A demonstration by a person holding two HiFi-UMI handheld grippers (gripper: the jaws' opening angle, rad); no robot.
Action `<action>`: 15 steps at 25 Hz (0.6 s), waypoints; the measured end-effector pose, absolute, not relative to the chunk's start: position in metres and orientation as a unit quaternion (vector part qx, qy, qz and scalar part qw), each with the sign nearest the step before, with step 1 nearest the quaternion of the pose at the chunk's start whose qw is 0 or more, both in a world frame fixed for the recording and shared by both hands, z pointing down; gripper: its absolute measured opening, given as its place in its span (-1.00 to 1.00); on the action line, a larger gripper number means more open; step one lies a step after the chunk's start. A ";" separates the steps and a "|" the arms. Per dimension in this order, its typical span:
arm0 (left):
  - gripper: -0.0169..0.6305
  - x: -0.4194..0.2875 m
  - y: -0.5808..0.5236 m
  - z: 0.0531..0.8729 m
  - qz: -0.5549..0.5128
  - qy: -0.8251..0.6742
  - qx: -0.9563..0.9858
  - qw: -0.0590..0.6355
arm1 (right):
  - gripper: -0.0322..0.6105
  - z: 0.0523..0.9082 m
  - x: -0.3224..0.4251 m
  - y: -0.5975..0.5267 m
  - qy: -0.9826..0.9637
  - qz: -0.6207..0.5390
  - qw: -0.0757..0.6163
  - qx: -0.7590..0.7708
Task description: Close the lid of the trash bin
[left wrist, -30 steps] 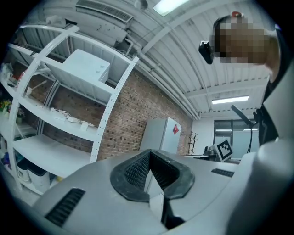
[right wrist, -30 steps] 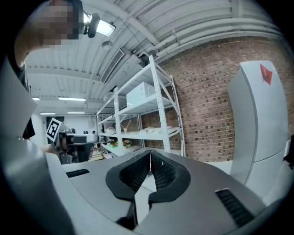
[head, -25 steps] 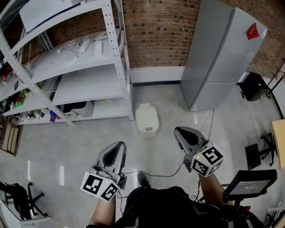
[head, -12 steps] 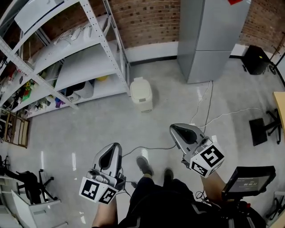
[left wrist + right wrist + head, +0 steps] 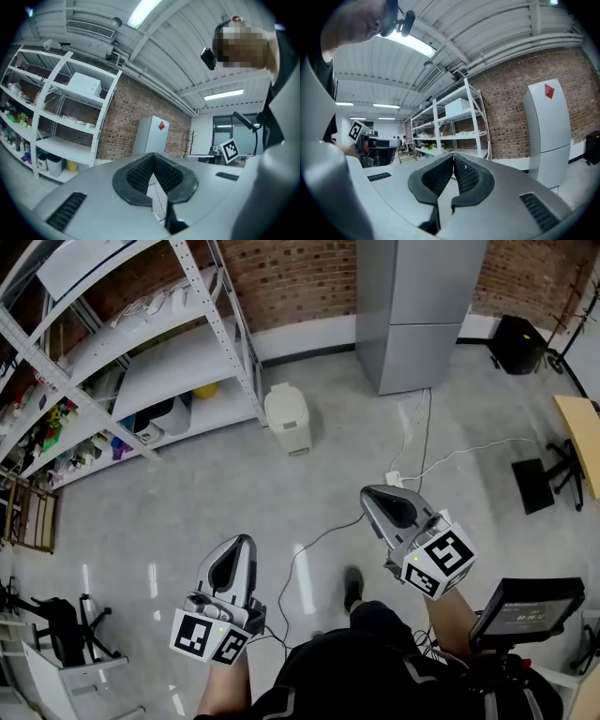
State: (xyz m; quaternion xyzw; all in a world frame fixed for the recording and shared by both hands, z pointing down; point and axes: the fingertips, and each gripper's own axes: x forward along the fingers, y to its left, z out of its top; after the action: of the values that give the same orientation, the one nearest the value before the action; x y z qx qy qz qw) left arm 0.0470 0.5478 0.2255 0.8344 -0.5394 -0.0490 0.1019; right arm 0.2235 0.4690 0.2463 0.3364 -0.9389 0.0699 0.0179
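Observation:
The small cream trash bin [image 5: 287, 418] stands on the grey floor beside the shelving's corner post, and its lid lies flat down on it. It is far from both grippers, across a stretch of floor. My left gripper [image 5: 233, 557] is held low at the lower left, jaws shut with nothing in them. My right gripper [image 5: 382, 504] is at the lower right, likewise shut and holding nothing. The left gripper [image 5: 151, 171] and the right gripper [image 5: 453, 165] show their ribbed pads pressed together. The bin does not show in either gripper view.
White metal shelving [image 5: 141, 362] with boxes and clutter runs along the left. A tall grey refrigerator [image 5: 412, 306] stands against the brick wall. White and black cables [image 5: 422, 460] trail over the floor. A monitor [image 5: 525, 610] and a desk edge [image 5: 579, 442] lie at right.
The person has stepped back from the bin, which now sits farther off and higher left in the head view. Both grippers stayed shut and low.

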 end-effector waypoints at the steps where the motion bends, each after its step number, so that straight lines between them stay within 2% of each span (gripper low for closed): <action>1: -0.95 0.045 0.562 0.228 -0.056 -0.536 0.836 0.102 | -0.88 0.248 0.223 0.483 -0.937 0.068 0.019 0.341; 8: -0.95 0.017 0.663 0.242 -0.076 -0.527 0.839 0.111 | -0.88 0.258 0.218 0.592 -0.919 0.081 0.026 0.386; 15: -0.95 0.016 0.735 0.229 -0.081 -0.522 0.843 0.102 | -0.88 0.229 0.209 0.678 -0.926 0.054 0.035 0.371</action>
State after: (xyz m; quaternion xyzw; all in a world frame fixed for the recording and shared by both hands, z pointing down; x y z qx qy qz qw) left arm 0.0158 0.7347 0.2288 0.8433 -0.5215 -0.0811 0.1015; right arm 0.2089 0.6777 0.2291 0.3712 -0.9264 0.0538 0.0349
